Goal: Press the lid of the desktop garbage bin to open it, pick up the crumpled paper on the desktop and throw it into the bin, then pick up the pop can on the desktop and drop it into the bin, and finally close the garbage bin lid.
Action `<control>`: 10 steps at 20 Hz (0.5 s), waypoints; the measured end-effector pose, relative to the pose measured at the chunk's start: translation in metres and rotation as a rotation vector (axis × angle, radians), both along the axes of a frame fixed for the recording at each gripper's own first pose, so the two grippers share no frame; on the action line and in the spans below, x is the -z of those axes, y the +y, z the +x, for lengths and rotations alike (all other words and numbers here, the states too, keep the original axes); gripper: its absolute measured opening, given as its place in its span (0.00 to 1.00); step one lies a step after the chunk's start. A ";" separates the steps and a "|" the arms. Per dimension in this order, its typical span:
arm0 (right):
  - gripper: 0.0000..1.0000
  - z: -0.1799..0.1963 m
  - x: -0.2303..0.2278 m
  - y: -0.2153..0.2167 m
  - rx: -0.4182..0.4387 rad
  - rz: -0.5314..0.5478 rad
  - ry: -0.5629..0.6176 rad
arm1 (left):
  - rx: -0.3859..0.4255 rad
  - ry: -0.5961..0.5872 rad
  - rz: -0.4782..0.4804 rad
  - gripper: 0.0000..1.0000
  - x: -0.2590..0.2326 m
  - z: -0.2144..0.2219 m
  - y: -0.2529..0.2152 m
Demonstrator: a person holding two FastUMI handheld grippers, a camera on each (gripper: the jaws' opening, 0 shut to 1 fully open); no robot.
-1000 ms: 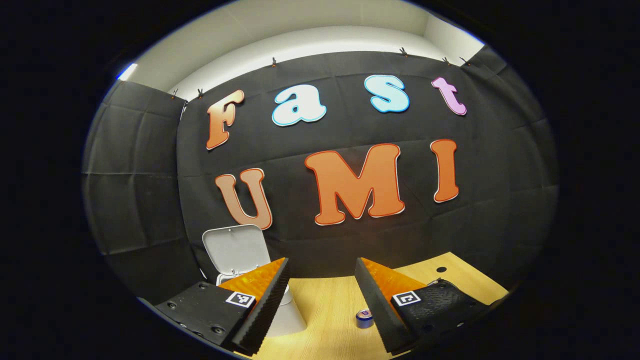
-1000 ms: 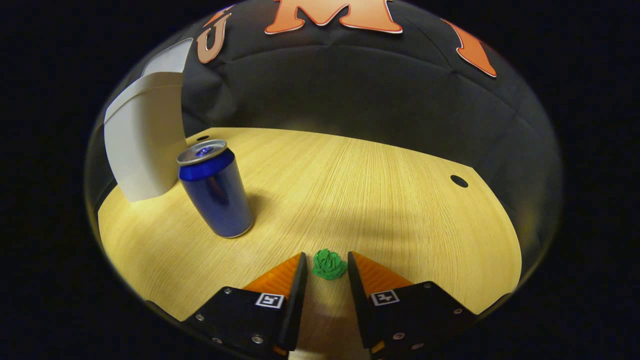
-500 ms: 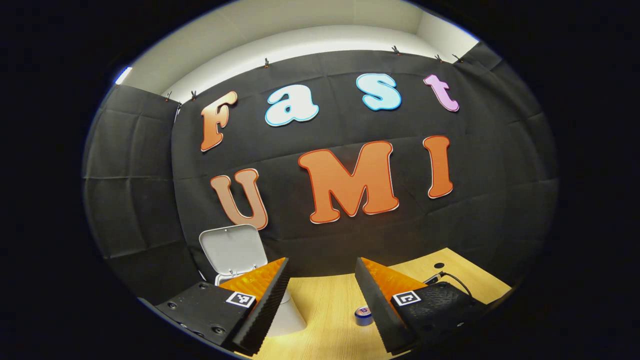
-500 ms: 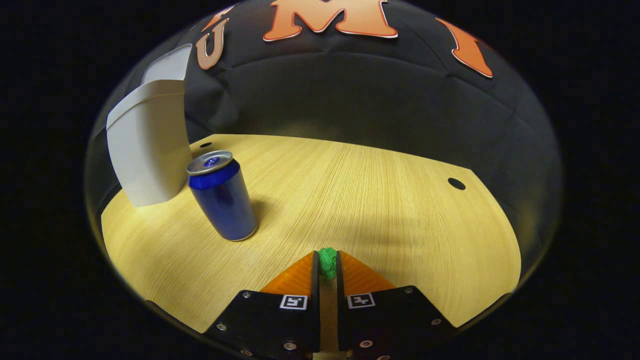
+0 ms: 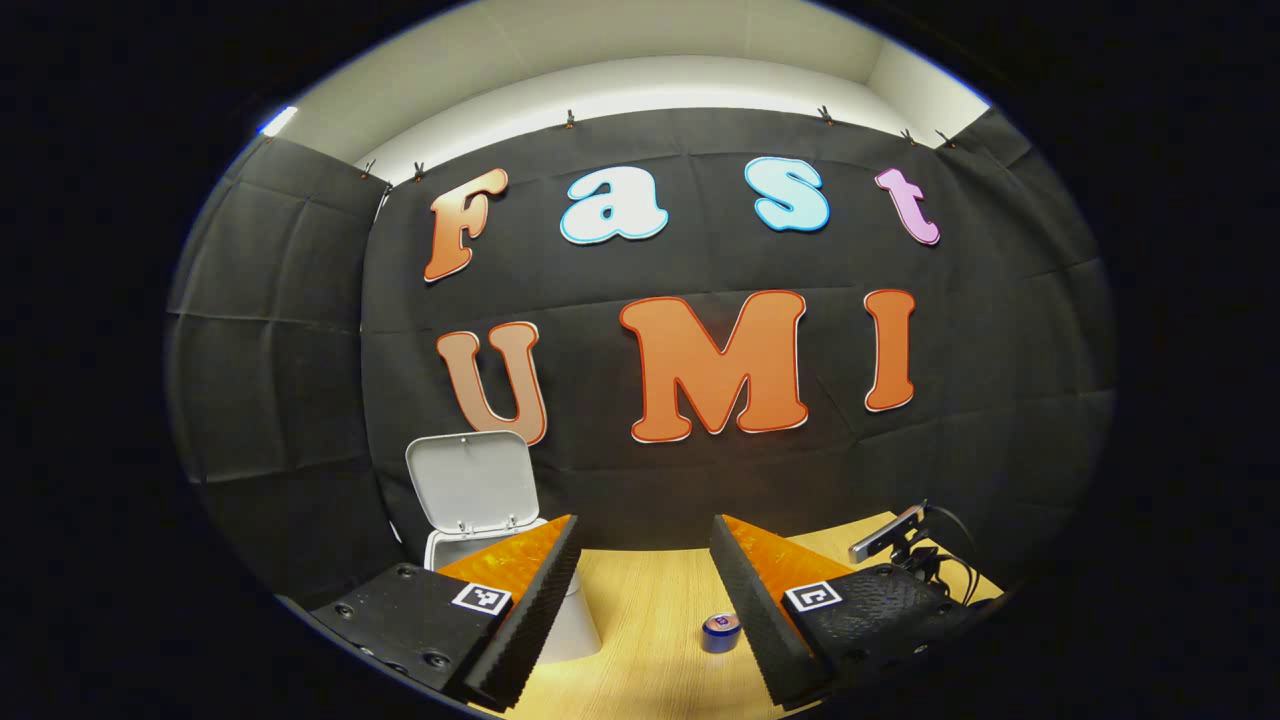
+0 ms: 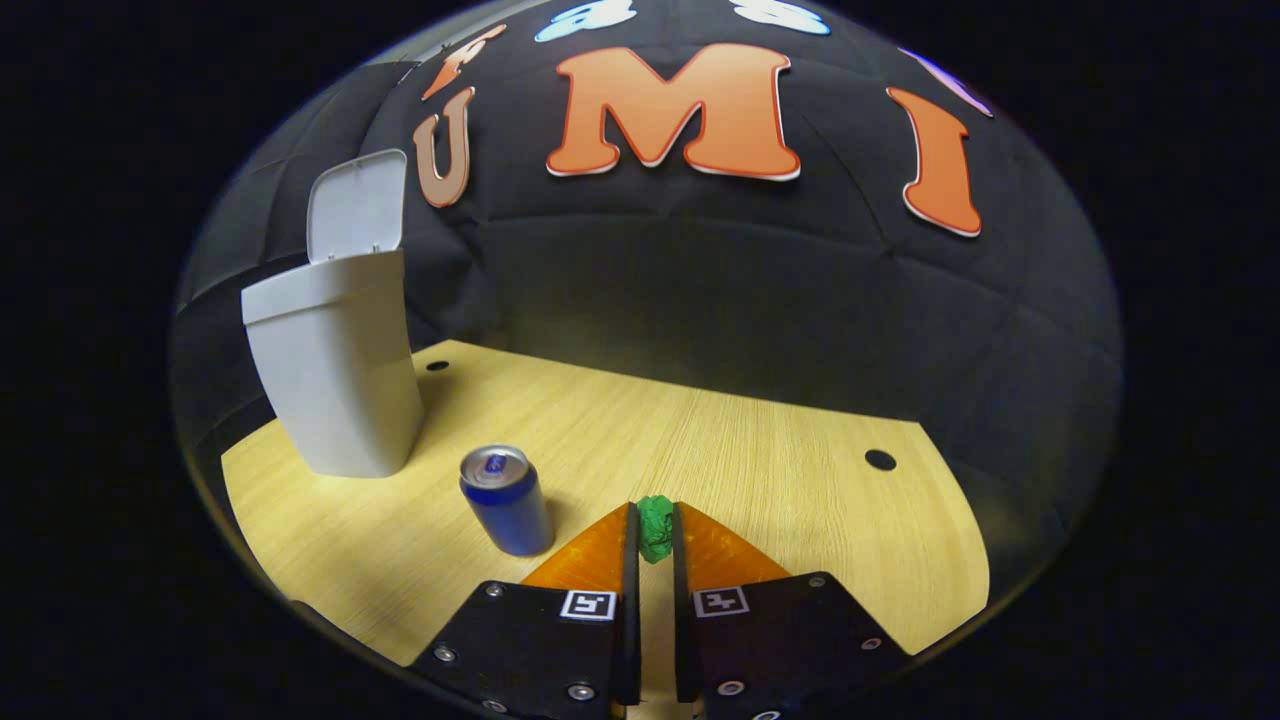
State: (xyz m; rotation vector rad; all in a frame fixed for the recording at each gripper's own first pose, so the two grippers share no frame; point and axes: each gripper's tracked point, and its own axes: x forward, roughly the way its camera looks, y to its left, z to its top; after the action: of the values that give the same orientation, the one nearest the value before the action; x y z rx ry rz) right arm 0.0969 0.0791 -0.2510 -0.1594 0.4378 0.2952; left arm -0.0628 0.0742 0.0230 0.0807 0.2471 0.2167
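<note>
Tabletop carries bin far left, lid already up. Pop can stands untouched near centre. Right tool pinches crumpled paper, lifted; drop, can, lid closing remain. Left tool wide, empty.

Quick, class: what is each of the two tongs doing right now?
Left tongs: open, holding nothing.
Right tongs: shut on the crumpled green paper.
</note>
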 end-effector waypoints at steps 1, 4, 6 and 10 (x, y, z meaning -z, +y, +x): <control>0.13 -0.001 -0.012 0.002 -0.008 0.006 -0.025 | -0.004 -0.004 -0.008 0.84 0.000 -0.002 0.002; 0.13 -0.008 -0.050 0.019 -0.041 0.037 -0.074 | -0.028 -0.018 -0.023 0.84 0.002 -0.010 0.016; 0.13 -0.011 -0.080 0.034 -0.067 0.057 -0.114 | -0.042 -0.024 -0.030 0.84 0.003 -0.015 0.025; 0.13 -0.020 -0.126 0.073 -0.134 0.080 -0.160 | -0.077 -0.034 -0.052 0.84 0.007 -0.028 0.042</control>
State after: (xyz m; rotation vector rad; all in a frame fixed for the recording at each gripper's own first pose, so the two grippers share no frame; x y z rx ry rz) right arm 0.0774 0.1519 -0.1250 -0.1333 0.2565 0.4276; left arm -0.0904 0.1166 0.0163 0.0160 0.2217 0.2876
